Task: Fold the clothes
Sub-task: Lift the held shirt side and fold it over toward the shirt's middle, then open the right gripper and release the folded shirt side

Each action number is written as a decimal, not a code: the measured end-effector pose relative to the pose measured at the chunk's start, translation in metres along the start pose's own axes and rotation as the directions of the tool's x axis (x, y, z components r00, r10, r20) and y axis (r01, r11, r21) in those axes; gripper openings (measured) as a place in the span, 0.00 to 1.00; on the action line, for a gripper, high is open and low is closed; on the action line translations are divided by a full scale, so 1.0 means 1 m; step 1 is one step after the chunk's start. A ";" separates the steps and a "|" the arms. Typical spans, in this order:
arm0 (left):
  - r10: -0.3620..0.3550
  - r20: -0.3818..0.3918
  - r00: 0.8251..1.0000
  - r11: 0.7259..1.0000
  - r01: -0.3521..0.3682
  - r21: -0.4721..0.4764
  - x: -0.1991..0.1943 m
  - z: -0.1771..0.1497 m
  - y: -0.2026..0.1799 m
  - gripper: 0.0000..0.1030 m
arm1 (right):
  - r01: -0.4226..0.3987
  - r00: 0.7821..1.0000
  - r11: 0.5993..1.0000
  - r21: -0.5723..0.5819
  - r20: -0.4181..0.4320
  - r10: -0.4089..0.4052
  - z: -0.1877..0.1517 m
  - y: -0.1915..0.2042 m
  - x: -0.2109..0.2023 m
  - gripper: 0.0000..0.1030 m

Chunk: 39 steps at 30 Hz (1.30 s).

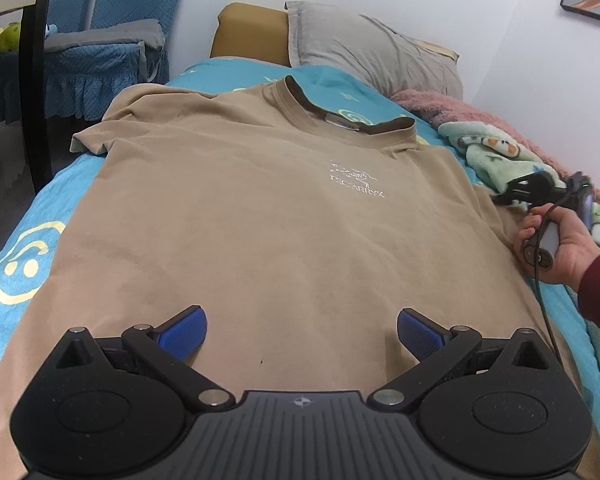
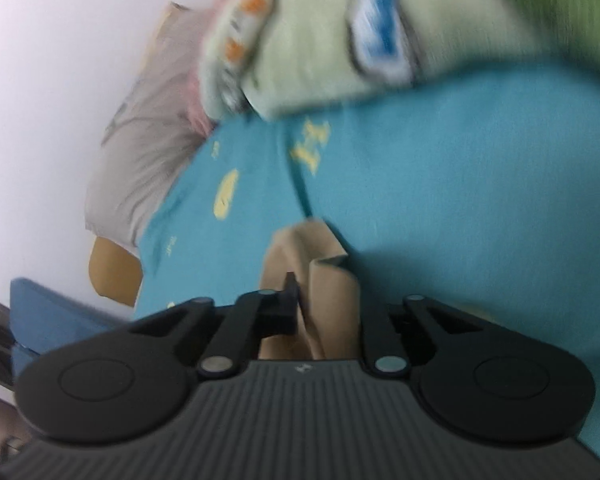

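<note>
The tan T-shirt (image 1: 260, 208) lies flat and face up on the bed (image 1: 24, 248), its dark-lined collar toward the pillow end. A small white logo is on the chest. One short sleeve lies spread out at the left, and the other sleeve (image 2: 320, 280) is bunched up in folds.

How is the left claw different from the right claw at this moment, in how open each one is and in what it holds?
The left claw stands wide open over the tan T-shirt, its blue pads apart and gripping nothing; the right claw is shut on a bunched fold of that T-shirt. The left claw is near the hem, the right claw at the shirt's side by the green blanket. Both are black.
</note>
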<state>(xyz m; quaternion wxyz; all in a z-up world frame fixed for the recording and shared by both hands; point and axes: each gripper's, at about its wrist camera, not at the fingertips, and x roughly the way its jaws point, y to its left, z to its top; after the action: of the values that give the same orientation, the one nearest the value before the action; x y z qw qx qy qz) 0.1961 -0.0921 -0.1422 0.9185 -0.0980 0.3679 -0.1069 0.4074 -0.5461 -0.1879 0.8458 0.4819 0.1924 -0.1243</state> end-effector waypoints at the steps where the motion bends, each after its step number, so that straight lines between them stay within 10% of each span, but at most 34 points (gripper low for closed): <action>1: -0.001 0.000 1.000 1.000 0.001 -0.005 0.000 0.001 0.001 1.00 | -0.020 0.998 1.000 -0.016 0.058 0.021 0.001 -0.002 -0.013 0.08; 8: -0.005 0.012 1.000 0.999 0.005 -0.048 -0.010 0.010 0.006 1.00 | 0.120 0.969 0.961 -0.250 0.241 -0.058 0.013 0.037 -0.062 0.07; 16: 0.036 0.055 0.998 0.998 -0.034 -0.047 -0.037 0.028 0.012 1.00 | 0.273 0.934 0.725 -0.633 0.354 -0.043 -0.035 0.176 -0.094 0.08; 26: 0.108 0.105 0.989 0.982 -0.090 -0.166 -0.082 0.050 0.067 1.00 | 0.129 0.986 0.422 -0.897 0.162 0.044 -0.199 0.274 -0.052 0.08; 30: 0.133 0.068 0.989 0.970 -0.116 -0.213 -0.079 0.056 0.086 1.00 | 0.043 0.999 0.400 -0.916 0.052 0.013 -0.252 0.268 -0.018 0.08; 33: 0.147 0.052 0.988 0.969 -0.133 -0.209 -0.070 0.059 0.089 1.00 | -0.014 0.999 0.461 -0.887 -0.032 -0.031 -0.259 0.254 0.005 0.10; 35: 0.153 0.045 0.987 0.970 -0.142 -0.196 -0.066 0.058 0.087 1.00 | -0.113 0.989 0.492 -0.863 -0.144 -0.025 -0.255 0.247 0.010 0.17; 37: 0.152 0.041 0.988 0.975 -0.143 -0.173 -0.062 0.057 0.084 1.00 | -0.170 0.983 0.482 -0.860 -0.182 0.023 -0.251 0.245 -0.005 0.82; 39: 0.146 0.040 0.989 0.979 -0.138 -0.151 -0.059 0.054 0.077 1.00 | -0.209 0.977 0.472 -0.856 -0.204 0.062 -0.245 0.246 -0.024 0.93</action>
<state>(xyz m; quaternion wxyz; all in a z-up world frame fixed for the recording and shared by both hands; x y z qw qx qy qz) 0.2017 0.0035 -0.0847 0.9230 -0.1421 0.3574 -0.0110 0.4330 -0.2099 -0.1019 0.9637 0.0070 0.2503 0.0932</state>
